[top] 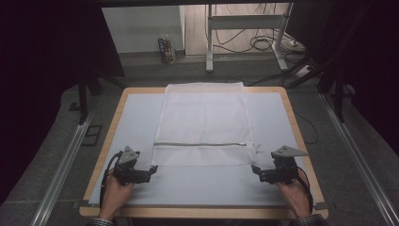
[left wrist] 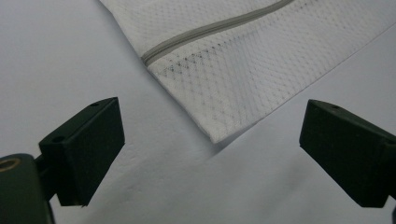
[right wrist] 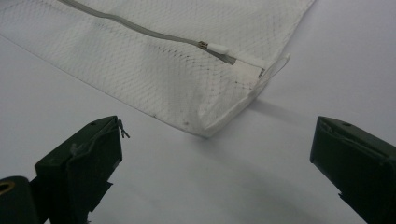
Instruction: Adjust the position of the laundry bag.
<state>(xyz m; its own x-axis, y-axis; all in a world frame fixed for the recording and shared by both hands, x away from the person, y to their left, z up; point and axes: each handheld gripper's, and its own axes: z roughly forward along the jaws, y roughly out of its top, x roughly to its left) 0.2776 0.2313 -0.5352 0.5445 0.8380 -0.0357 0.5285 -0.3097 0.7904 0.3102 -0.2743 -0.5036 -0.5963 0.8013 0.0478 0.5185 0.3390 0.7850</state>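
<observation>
White mesh laundry bag [top: 203,123] lying flat on pale surface [top: 141,113], long axis running away from the person, far edge at the surface's far rim. Grey zipper [top: 199,144] crossing the bag near its near end, closed along visible length; white pull tab [right wrist: 217,47] at the bag's right end, small loop beside it at the corner.

Left tongs [top: 153,169] resting low on surface, held by left hand [top: 116,190], tips just beside bag's near-left corner, not touching. In left gripper view, both black jaws spread wide, corner of the mesh [left wrist: 217,133] lying between them and ahead, gap visible to each jaw.

Right tongs [top: 254,170] held by right hand [top: 294,192], tips near bag's near-right corner, apart from it. In right gripper view, jaws spread wide, nothing between the pads; corner of bag [right wrist: 203,128] ahead and centred. Slight lift and curl at that corner, faint shadow under it.

Grey three-cornered plate on top of each tool. Wooden rim of surface [top: 296,127] visible around pale mat. Cables on floor [top: 254,42] beyond.
</observation>
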